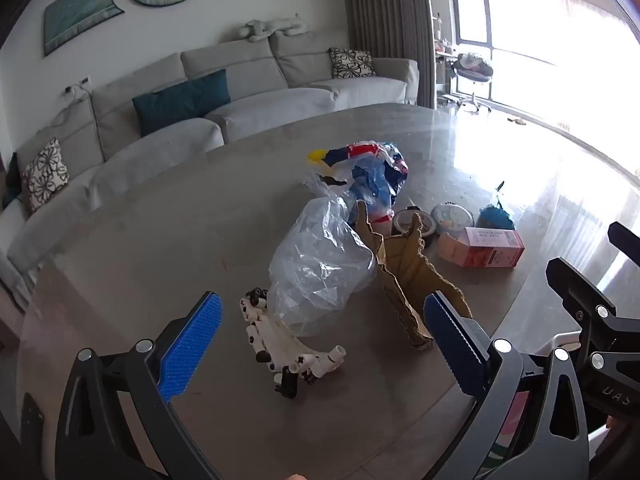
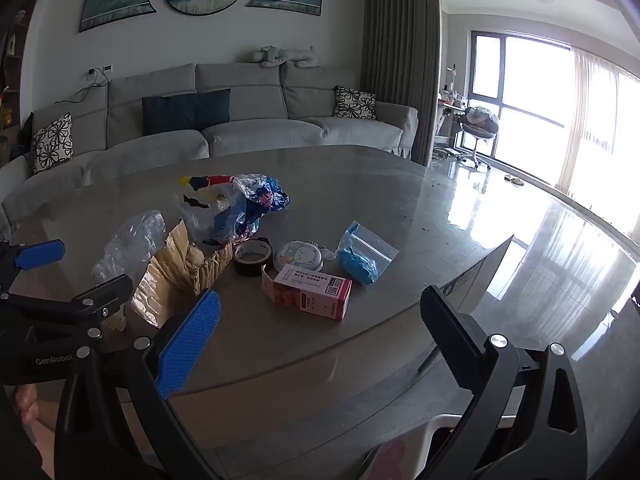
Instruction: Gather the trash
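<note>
Both grippers are spread open and hold nothing. The left gripper (image 1: 320,344) hovers low-centre over the surface (image 1: 160,240), framing a white toy (image 1: 288,344) and clear bag (image 1: 320,268). Best to close on the bag's crumpled bulk, not the toy. The right gripper (image 2: 320,340) faces the pink box (image 2: 308,292). No bin is visible.

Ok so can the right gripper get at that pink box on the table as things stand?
Probably yes. The right gripper is open and points roughly at the pink box, which lies free on the table with bare surface in front; the tape roll sits just behind it.
</note>
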`<action>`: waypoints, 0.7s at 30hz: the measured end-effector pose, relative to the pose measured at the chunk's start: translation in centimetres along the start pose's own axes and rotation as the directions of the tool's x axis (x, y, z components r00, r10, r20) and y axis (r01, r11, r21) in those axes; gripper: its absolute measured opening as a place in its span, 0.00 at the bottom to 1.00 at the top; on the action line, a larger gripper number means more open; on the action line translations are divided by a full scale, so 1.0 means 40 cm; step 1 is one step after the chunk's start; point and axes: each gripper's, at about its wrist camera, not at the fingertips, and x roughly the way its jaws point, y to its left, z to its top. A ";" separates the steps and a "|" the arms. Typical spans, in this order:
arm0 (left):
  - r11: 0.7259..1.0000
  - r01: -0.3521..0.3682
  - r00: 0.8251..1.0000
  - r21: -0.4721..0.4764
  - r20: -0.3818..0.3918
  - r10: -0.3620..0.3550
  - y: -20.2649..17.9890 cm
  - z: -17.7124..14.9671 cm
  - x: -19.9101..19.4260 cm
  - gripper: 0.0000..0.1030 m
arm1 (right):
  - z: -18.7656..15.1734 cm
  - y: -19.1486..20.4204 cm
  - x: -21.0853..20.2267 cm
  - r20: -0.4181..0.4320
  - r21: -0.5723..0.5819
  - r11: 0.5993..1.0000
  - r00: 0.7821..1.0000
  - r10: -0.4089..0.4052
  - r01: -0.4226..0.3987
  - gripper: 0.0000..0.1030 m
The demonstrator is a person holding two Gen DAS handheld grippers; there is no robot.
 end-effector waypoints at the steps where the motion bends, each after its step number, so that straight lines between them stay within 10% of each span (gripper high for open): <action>1: 1.000 0.001 1.000 0.000 0.001 -0.001 -0.001 0.001 0.000 0.97 | 0.000 0.000 0.000 -0.003 -0.001 1.000 1.000 -0.001 0.001 0.97; 21: 0.999 0.002 1.000 -0.035 0.008 -0.002 0.019 0.009 0.001 0.97 | 0.007 0.009 -0.006 0.015 -0.006 1.000 1.000 0.004 -0.004 0.97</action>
